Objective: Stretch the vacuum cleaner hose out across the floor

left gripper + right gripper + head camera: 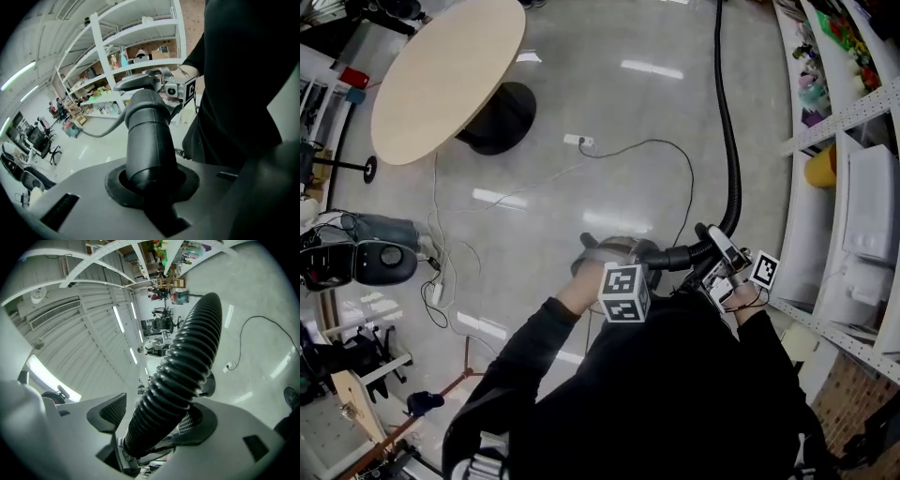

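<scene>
Your left gripper [612,253] is clamped narrow on the smooth, rigid cuff [147,140] at the end of the vacuum hose [733,159]. In the left gripper view the cuff rises straight out from between the dark pads [117,187], which sit close against it.

Your right gripper [718,255] is nearer the shelving rack [842,120] than the left one, just in front of the rack's lower shelves, and its jaws stand wide. The ribbed part of the hose runs up between them. It leans on the meshed pad [193,422] on one side, while the other pad [112,409] stands a little clear of it.

From the two grippers the hose bends away from you. It then runs alongside the rack, near its front edge, over the pale floor [609,103] to the top of the head view. A thin cable [691,183] curls on the floor farther from the rack than the hose. The round table [441,84] stands well apart from the rack, beyond that cable.
</scene>
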Available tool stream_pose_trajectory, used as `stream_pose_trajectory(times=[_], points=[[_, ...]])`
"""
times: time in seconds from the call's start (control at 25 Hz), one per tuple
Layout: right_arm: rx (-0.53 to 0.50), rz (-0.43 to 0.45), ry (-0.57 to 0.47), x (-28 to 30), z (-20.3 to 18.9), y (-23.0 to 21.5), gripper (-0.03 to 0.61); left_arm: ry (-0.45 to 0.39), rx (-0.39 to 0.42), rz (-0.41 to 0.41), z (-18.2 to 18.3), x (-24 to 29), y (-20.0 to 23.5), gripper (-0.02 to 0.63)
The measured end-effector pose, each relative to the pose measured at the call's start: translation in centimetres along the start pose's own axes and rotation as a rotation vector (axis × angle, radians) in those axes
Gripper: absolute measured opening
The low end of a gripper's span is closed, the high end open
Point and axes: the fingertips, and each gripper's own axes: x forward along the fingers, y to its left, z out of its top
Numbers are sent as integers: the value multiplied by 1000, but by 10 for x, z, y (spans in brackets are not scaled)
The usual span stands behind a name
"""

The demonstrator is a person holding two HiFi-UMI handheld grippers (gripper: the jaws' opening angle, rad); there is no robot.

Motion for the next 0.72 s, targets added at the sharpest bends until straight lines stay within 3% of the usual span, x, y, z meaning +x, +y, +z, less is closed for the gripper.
stream_pose_trajectory(times=[0.04, 0.16, 0.24, 0.28, 0.32, 0.4, 0.52, 0.6, 0.72], points=[[11, -41, 11, -8, -7, -10, 317, 44, 6, 8, -4, 5, -6, 76], [-24, -165, 68, -43, -28, -32, 334, 161, -13, 35, -12, 19, -19, 77], [-106, -237, 117, -71, -37, -40, 334, 229, -22, 69, -19, 28, -20, 77], [-203, -277, 161, -84, -40, -40, 334, 261, -20, 87, -22, 32, -21, 77], [-350, -322, 227, -96, -45, -37, 334, 291, -12, 108, -23, 35, -21, 77], [-758, -391, 400, -111, -55, -23, 333, 356, 21, 165, -20, 38, -20, 77], [-1375, -363, 626, -108, -66, 8, 333, 454, 100, 309, 2, 41, -17, 78], [-1683, -311, 726, -107, -68, 20, 331, 496, 159, 413, 31, 44, -17, 87], [-2015, -268, 824, -119, -70, 16, 319, 519, 240, 506, 76, 56, -30, 105]])
